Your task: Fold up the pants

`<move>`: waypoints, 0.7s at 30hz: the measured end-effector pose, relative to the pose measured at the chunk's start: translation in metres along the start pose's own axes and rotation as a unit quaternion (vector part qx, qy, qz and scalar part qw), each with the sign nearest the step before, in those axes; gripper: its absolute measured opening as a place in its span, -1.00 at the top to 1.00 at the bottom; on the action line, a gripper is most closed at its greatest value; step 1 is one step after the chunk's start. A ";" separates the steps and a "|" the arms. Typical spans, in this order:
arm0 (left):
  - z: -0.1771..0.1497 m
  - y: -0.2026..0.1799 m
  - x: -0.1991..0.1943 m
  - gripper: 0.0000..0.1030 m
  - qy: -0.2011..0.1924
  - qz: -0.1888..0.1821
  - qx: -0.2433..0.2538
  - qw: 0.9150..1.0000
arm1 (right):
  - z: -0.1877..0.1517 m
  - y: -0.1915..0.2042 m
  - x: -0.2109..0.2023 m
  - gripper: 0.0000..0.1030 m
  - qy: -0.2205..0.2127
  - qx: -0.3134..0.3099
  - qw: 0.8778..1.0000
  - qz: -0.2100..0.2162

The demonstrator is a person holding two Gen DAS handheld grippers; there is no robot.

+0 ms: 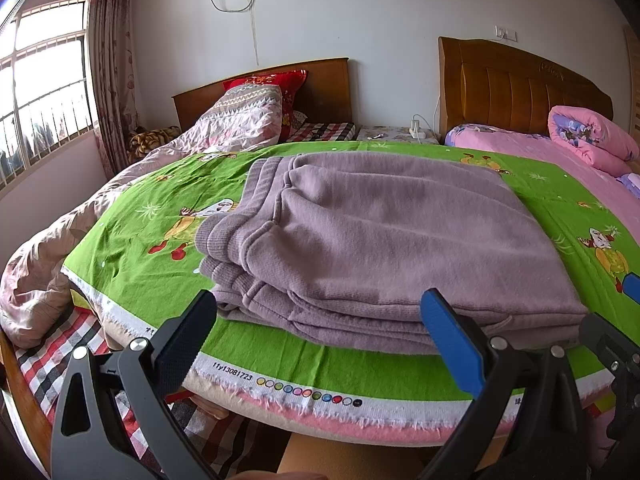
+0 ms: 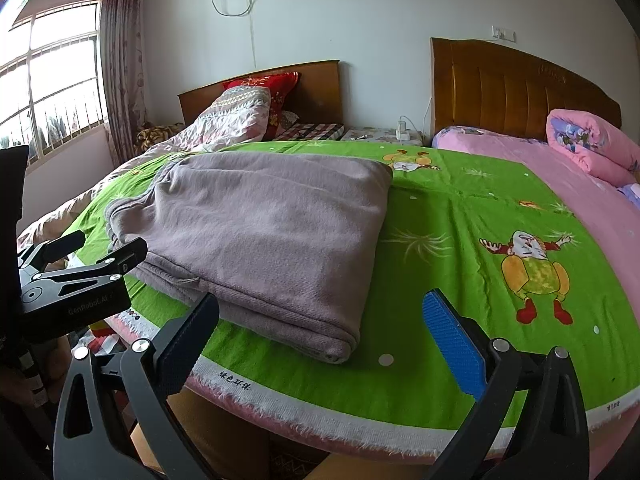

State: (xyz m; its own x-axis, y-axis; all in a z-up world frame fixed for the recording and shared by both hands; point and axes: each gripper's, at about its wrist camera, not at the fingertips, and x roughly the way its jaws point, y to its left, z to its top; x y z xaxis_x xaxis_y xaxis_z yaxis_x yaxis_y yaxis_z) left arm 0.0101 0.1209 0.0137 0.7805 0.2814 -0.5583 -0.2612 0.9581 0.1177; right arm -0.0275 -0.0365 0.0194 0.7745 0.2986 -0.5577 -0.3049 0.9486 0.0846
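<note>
The mauve fleece pants [image 1: 372, 236] are seen folded into a thick rectangular stack near the front edge of the green cartoon-printed sheet [image 1: 132, 248], with ribbed cuffs and waistband layered at the stack's left end in the left wrist view only. In the right wrist view alone, the smooth folded right corner and the left gripper [image 2: 100, 254] from outside are shown. The left gripper [image 1: 320, 332] and right gripper [image 2: 322, 334] are both held with fingers apart, gripping nothing.

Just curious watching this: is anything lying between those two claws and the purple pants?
Nothing visible. The left gripper and right gripper both hang open before the folded pants, with only bare green sheet between.
</note>
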 end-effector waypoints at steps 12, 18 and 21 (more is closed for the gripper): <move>-0.001 0.003 0.000 -0.97 -0.001 0.001 -0.001 1.000 | 0.000 0.000 0.000 -0.92 0.000 0.000 1.000 0.000; -0.001 0.003 0.000 -0.97 -0.002 0.002 0.000 1.000 | 0.000 0.000 0.000 -0.92 0.000 0.001 1.000 0.000; -0.002 0.004 -0.001 -0.97 -0.004 0.004 0.000 1.000 | 0.000 0.000 0.000 -0.92 0.000 0.000 1.000 0.000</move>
State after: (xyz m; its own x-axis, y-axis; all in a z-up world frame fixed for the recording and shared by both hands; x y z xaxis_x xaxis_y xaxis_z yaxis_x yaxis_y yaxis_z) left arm 0.0071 0.1240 0.0133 0.7831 0.2888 -0.5508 -0.2666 0.9560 0.1223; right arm -0.0276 -0.0362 0.0196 0.7742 0.2987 -0.5580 -0.3045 0.9487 0.0854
